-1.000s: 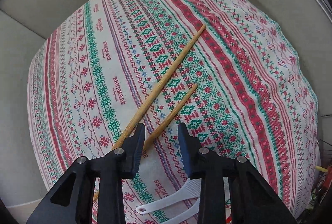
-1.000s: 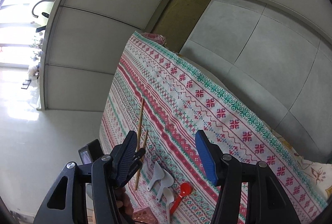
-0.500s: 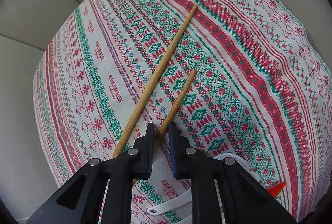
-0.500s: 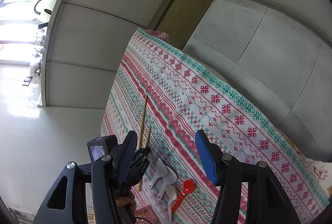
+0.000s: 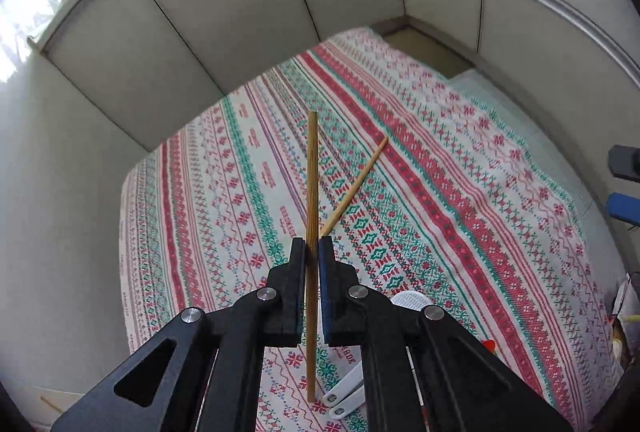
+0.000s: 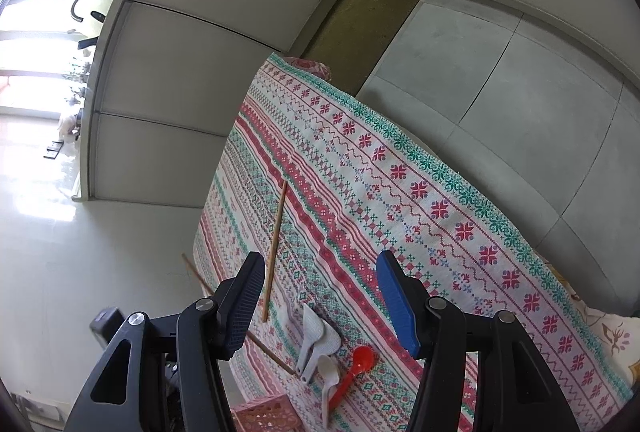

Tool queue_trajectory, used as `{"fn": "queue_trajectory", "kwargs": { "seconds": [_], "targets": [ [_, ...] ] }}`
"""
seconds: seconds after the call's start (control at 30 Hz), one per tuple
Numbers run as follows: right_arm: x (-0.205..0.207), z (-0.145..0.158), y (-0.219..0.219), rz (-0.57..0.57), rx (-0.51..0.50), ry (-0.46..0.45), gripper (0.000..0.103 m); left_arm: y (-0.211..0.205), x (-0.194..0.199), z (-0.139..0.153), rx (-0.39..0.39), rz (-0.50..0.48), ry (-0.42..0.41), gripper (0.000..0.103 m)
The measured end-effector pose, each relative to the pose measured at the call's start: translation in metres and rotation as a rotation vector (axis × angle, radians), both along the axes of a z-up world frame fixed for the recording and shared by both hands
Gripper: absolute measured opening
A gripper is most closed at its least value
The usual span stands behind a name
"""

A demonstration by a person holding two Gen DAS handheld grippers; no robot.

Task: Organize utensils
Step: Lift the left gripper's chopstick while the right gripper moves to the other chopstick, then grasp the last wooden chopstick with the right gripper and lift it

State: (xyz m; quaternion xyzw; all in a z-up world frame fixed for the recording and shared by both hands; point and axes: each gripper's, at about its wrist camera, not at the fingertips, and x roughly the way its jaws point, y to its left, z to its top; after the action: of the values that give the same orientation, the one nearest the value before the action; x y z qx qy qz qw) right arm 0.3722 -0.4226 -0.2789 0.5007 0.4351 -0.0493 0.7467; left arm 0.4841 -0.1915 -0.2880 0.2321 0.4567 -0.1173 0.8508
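My left gripper is shut on a wooden chopstick and holds it lifted above the patterned tablecloth; it also shows in the right wrist view. A second chopstick lies on the cloth, and shows in the right wrist view. My right gripper is open and empty, above the table. White rice scoops, a white spoon and a red spoon lie near the front edge.
A pink basket stands at the table's near corner. White scoop handles show under my left gripper. Grey wall panels surround the table; the floor lies to the left.
My left gripper closed on one chopstick and lifted it off the cloth, tilting upward. The other chopstick stays on the cloth. My right gripper stays open, shifted slightly.
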Motion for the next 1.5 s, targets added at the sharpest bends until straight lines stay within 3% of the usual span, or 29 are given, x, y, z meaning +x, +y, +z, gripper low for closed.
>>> {"fn": "queue_trajectory", "kwargs": {
  "seconds": [0.23,0.4,0.77,0.9,1.07,1.33,1.5],
  "targets": [
    [0.001,0.003,0.011,0.029,-0.044,0.004,0.059,0.037,-0.045,0.048,-0.216,0.063,-0.150,0.006],
    [0.004,0.003,0.018,0.060,-0.072,0.005,0.059,0.065,-0.072,0.073,-0.375,0.105,-0.204,0.006],
    [0.027,-0.012,0.047,0.140,-0.130,0.035,0.059,0.145,-0.156,0.155,-0.581,0.168,-0.388,0.006],
    [0.046,-0.021,0.063,0.162,-0.103,0.039,0.059,0.180,-0.180,0.162,-0.628,0.199,-0.400,0.006],
    [0.089,-0.030,0.096,0.239,-0.145,0.032,0.059,0.205,-0.188,0.158,-0.725,0.205,-0.369,0.006],
    [0.168,-0.067,0.143,0.304,-0.256,0.138,0.052,0.217,-0.185,0.149,-0.729,0.181,-0.386,0.006],
    [0.204,-0.083,0.160,0.295,-0.387,0.240,0.044,0.230,-0.182,0.140,-0.747,0.197,-0.380,0.006]
  ]
}}
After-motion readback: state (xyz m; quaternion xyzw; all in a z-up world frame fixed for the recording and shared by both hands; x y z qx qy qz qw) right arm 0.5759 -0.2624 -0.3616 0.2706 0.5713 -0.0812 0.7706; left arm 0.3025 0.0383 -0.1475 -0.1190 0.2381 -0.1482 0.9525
